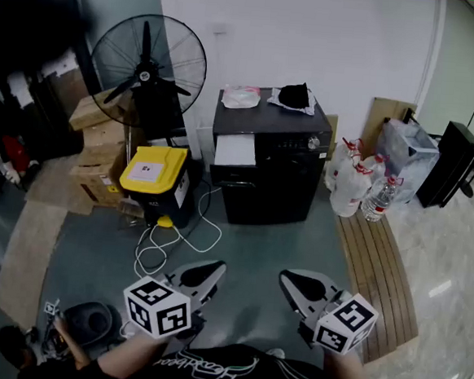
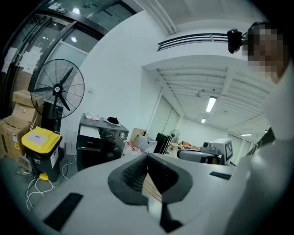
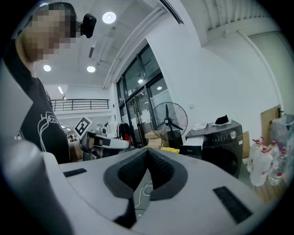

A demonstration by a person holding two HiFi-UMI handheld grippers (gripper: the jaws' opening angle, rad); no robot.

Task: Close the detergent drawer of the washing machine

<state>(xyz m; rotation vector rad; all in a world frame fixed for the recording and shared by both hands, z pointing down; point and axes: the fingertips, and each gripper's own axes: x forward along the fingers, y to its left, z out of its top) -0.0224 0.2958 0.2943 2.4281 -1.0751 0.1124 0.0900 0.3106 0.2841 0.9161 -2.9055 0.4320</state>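
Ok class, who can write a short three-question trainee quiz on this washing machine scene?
1. True or false: the detergent drawer of the washing machine is pulled out.
2. What stands left of the machine? A) yellow-lidded bin B) ladder C) sink
3. Fill in: neither the left gripper nor the right gripper ____ the machine.
Key: 1 true; 2 A; 3 touches.

On the washing machine, the panel markings are too small to read. The dark bundle on its top cannot be identified.
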